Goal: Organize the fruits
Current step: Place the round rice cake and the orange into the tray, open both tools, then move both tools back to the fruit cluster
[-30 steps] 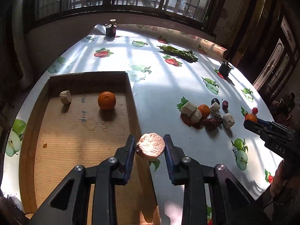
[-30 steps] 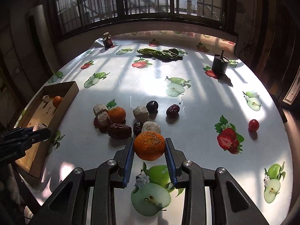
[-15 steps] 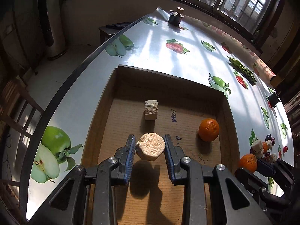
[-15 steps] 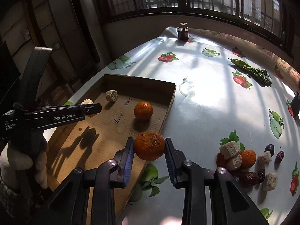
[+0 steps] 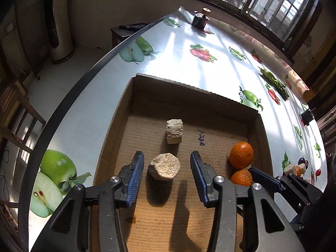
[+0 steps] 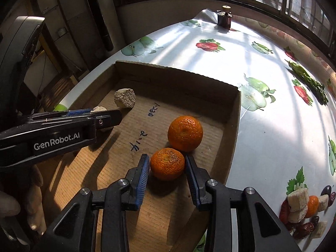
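Both tongs are opening in the cardboard box [image 5: 214, 103], the left tongs [image 5: 167, 163] letting go of a pale round lump [image 5: 164, 166] and the right tongs [image 6: 167, 163] of an orange [image 6: 167, 163], but a pile of fruit [image 6: 304, 210] waits on the table [image 6: 273, 115].

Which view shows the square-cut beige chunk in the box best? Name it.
Left wrist view: the square-cut beige chunk stands unobstructed mid-box. In the right wrist view it is smaller, off at the cardboard box's far corner.
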A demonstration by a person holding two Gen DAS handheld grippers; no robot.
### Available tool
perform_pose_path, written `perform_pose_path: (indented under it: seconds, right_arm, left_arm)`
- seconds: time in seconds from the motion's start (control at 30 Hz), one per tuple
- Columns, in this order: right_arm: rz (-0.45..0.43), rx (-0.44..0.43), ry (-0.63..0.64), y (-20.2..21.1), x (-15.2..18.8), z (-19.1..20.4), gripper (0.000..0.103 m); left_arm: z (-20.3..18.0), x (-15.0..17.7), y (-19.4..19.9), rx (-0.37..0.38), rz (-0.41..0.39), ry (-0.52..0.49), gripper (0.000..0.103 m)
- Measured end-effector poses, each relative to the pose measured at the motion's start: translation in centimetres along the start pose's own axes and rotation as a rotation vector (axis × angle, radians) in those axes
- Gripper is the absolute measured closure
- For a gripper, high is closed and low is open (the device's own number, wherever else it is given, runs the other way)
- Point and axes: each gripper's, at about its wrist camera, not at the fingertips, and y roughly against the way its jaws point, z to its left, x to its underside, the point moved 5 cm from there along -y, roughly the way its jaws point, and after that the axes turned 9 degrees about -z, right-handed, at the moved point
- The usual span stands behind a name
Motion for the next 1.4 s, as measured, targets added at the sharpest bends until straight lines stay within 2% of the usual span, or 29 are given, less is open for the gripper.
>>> perform_pose_path:
  seconds: [0.03, 0.07, 0.2, 0.27, 0.33, 0.37, 0.4, 0.43, 0.5, 0.63, 0.77, 1.03, 1.2, 1.4]
  right_arm:
    - [-0.010, -0.001, -0.003, 0.3, -0.1, 0.0, 0.048]
    - [-0.021, 0.004, -0.005, 0.6, -0.2, -0.1, 0.046]
    - [-0.078, 0.000, -0.026, 3.1, -0.3, -0.7, 0.044]
    - [-0.117, 0.003, -0.036, 4.9, -0.1, -1.1, 0.044]
    - [-0.165, 0.023, -0.042, 7.0, 0.5, -1.6, 0.044]
    - [-0.191, 0.040, -0.045, 8.0, 0.8, -1.9, 0.043]
    - [-0.221, 0.062, -0.050, 9.1, 1.1, -2.3, 0.041]
    - [-0.255, 0.085, -0.054, 10.2, 1.4, -2.7, 0.040]
    - [-0.328, 0.150, -0.057, 12.6, 2.1, -3.4, 0.035]
    - [-0.442, 0.332, -0.035, 16.5, 3.5, -5.7, 0.011]
    - [-0.441, 0.432, -0.027, 18.3, 4.6, -8.6, 0.010]
    - [-0.383, 0.352, -0.222, 19.9, 8.7, -13.7, 0.010]
    - [-0.360, 0.350, -0.259, 20.3, 10.5, -15.4, 0.010]
    - [-0.370, 0.394, -0.277, 22.1, 11.6, -17.8, 0.010]
  left_arm:
    - [0.0, -0.1, 0.5, 0.001, -0.011, 0.003, 0.057]
    - [-0.1, -0.2, 1.0, 0.002, -0.023, 0.006, 0.057]
    - [-0.6, -0.4, 4.2, -0.007, -0.099, -0.007, 0.053]
    - [-1.3, -0.3, 6.3, -0.029, -0.161, -0.020, 0.045]
    - [-2.2, 0.1, 8.6, -0.064, -0.238, -0.039, 0.028]
    - [-2.7, 0.4, 9.6, -0.089, -0.274, -0.049, 0.023]
    - [-3.4, 0.8, 10.6, -0.112, -0.307, -0.060, 0.015]
    - [-4.1, 1.2, 11.5, -0.123, -0.338, -0.071, 0.013]
    - [-5.5, 2.3, 12.6, -0.096, -0.362, -0.073, 0.013]
    - [-7.8, 4.4, 13.2, -0.037, -0.337, -0.039, 0.013]
    - [-10.8, 6.0, 13.4, -0.061, -0.343, -0.116, 0.013]
    - [-14.7, 8.0, 14.5, -0.090, -0.380, -0.236, 0.013]
    - [-15.7, 8.7, 14.2, -0.093, -0.368, -0.267, 0.013]
    - [-16.9, 9.3, 13.5, -0.080, -0.348, -0.297, 0.013]
